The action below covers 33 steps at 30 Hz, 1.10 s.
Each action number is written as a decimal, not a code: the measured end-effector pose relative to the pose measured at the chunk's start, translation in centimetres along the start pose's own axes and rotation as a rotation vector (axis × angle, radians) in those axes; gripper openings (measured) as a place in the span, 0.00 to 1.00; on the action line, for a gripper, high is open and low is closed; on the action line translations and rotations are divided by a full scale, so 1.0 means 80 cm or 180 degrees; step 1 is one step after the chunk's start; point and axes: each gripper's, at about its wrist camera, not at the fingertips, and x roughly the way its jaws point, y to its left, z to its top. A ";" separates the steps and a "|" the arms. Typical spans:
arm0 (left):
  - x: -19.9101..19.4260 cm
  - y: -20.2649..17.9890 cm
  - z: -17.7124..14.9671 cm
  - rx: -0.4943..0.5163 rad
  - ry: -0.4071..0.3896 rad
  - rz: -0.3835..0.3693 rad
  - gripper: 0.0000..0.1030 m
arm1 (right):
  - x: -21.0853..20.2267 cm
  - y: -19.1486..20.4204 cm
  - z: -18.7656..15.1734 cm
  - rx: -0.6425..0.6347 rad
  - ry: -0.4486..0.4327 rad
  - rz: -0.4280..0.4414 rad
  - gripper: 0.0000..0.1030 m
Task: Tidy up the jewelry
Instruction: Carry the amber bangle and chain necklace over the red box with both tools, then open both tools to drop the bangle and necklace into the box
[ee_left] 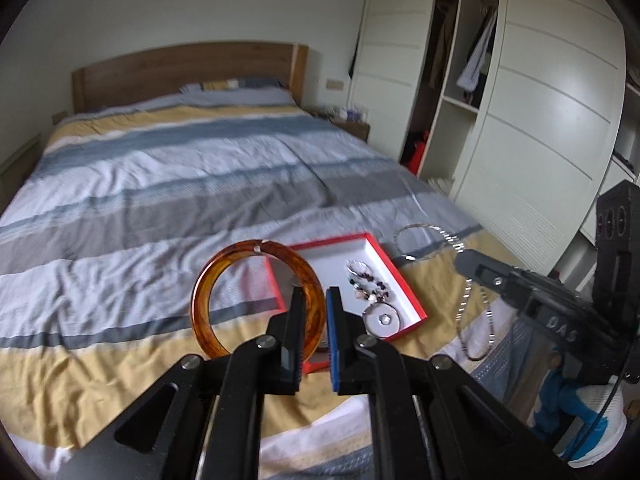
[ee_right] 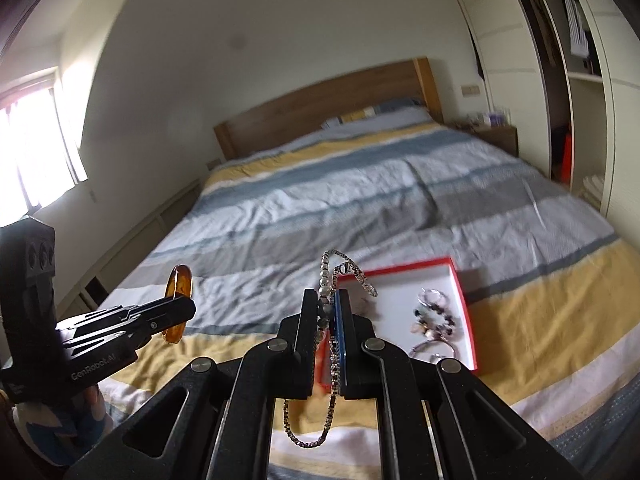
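Note:
My left gripper [ee_left: 314, 300] is shut on an amber bangle [ee_left: 208, 288] and holds it upright above the bed, just left of a red box [ee_left: 404, 280] with a white inside. The box holds a beaded bracelet [ee_left: 366, 280] and a round pendant [ee_left: 384, 318]. My right gripper [ee_right: 326, 300] is shut on a silver chain necklace [ee_right: 332, 272], which loops above and hangs below the fingers, over the box's [ee_right: 464, 300] left end. In the right wrist view the bangle [ee_right: 178, 304] shows edge-on in the left gripper [ee_right: 176, 312].
The striped bedspread [ee_left: 180, 184] covers the bed, with a wooden headboard [ee_left: 188, 68] at the far end. An open white wardrobe [ee_left: 532, 120] stands at the right. A nightstand [ee_right: 496, 136] sits by the headboard. A window [ee_right: 32, 152] is at the left.

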 end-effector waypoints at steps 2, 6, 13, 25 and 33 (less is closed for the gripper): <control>0.039 -0.007 0.003 0.0003 0.0114 -0.0073 0.09 | 0.029 -0.022 -0.002 0.0019 0.0104 -0.0059 0.08; 0.115 -0.021 -0.001 0.0038 0.0346 -0.0208 0.09 | 0.085 -0.061 -0.002 0.0029 0.0297 -0.0135 0.08; 0.213 -0.036 -0.009 0.0136 0.0632 -0.0358 0.09 | 0.177 -0.109 0.013 -0.0104 0.0559 -0.0268 0.08; 0.301 -0.018 -0.036 0.0111 0.0925 -0.0395 0.09 | 0.271 -0.146 0.006 -0.0179 0.0862 -0.0360 0.08; 0.307 -0.003 -0.044 0.0005 0.0972 -0.0351 0.10 | 0.297 -0.146 -0.004 -0.0187 0.1012 -0.0309 0.12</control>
